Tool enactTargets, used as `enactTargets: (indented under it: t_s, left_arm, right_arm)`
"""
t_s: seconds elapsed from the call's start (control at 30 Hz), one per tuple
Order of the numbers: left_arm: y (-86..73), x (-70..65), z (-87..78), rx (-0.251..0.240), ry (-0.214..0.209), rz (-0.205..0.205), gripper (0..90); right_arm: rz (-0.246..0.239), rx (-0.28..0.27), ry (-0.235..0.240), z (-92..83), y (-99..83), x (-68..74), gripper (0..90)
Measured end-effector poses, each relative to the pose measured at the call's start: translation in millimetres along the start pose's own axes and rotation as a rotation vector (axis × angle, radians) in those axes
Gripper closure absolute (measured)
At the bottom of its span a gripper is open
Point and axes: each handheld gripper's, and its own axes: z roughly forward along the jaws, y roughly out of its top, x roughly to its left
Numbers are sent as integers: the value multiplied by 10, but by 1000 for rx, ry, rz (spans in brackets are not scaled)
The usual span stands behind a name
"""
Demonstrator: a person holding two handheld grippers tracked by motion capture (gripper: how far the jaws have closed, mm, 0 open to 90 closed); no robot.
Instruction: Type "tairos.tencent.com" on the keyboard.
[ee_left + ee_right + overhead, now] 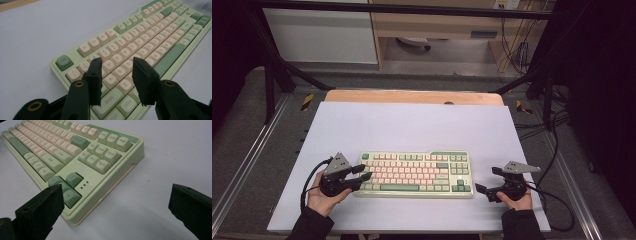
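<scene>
A pale green keyboard (414,174) with cream and green keys lies on the white mat (412,125), near its front edge. My left gripper (366,171) hovers over the keyboard's left end, its jaws a short way apart. In the left gripper view the left gripper (117,62) stands above the letter keys on the keyboard (150,37), pinching nothing. My right gripper (485,179) sits just off the keyboard's right end. In the right gripper view the right gripper (116,188) is spread wide beside the arrow-key corner of the keyboard (100,157), with bare mat between the jaws.
The mat covers a wooden table whose far edge (412,96) shows behind it. Metal rails (242,160) run along both sides, and cables (557,165) trail at the right. A hand (319,200) holds each gripper from the bottom.
</scene>
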Motion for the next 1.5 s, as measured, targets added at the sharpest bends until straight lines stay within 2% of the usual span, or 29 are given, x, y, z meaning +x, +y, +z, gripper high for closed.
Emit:
enactTargets:
  t_s: [0.2,0.33,0.73,1.27,1.5]
  left_arm:
    - [80,-33,57,8,-4,10,669]
    - [140,-77,113,17,-9,22,742]
    - [277,-191,372,41,-30,24,897]
    - [328,-302,725,90,-34,37,900]
    - [316,-313,817,102,-28,46,900]
  right_arm:
    - [-1,-4,0,-4,0,0,7]
    - [-2,2,1,4,-1,0,6]
    - [-3,-1,0,3,-1,0,7]
    - [-5,2,1,2,-2,-1,7]
    - [-5,-1,0,2,-1,-1,7]
